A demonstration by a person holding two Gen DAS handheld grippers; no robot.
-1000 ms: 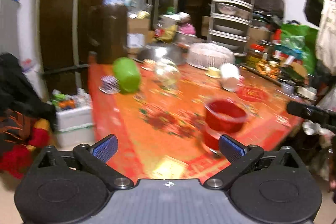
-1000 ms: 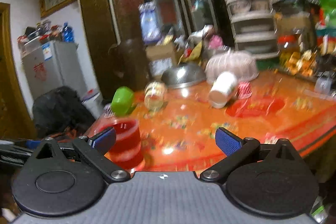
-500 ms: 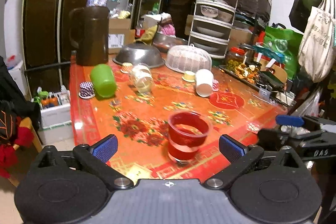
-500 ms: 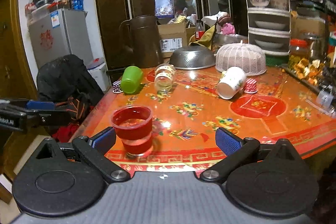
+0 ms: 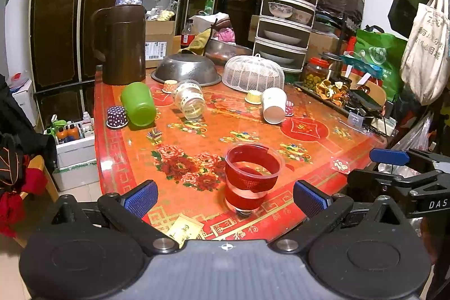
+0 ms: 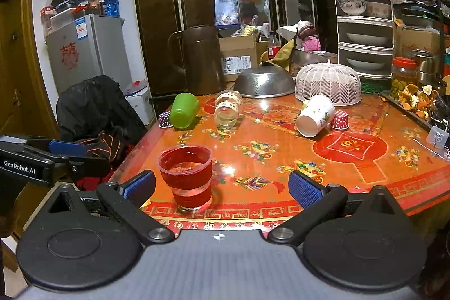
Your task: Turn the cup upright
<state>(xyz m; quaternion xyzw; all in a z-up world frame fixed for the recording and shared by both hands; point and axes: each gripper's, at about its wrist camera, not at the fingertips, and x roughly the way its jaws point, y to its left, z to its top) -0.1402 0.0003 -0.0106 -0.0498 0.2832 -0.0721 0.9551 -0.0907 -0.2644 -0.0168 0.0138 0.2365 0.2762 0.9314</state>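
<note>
Left wrist view: red cup (image 5: pixel 251 179) upright near counter (image 5: pixel 309 170) front edge. Both tongs (image 5: pixel 224 196) (image 6: pixel 222 186) apart, empty. Likely light, thin plastic, crushable; grip mid-wall gently.

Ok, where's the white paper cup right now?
The white paper cup lies on its side at the table's far right in the right wrist view, just in front of the white mesh food cover, against a small red dotted cup.

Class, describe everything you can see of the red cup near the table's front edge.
The red cup is clear plastic wrapped in a red band, torn at one edge. It stands upright, mouth open upward, near the front edge of the table, seemingly empty, with nothing touching it. It sits between the left gripper's open fingers, ungrasped.
</note>
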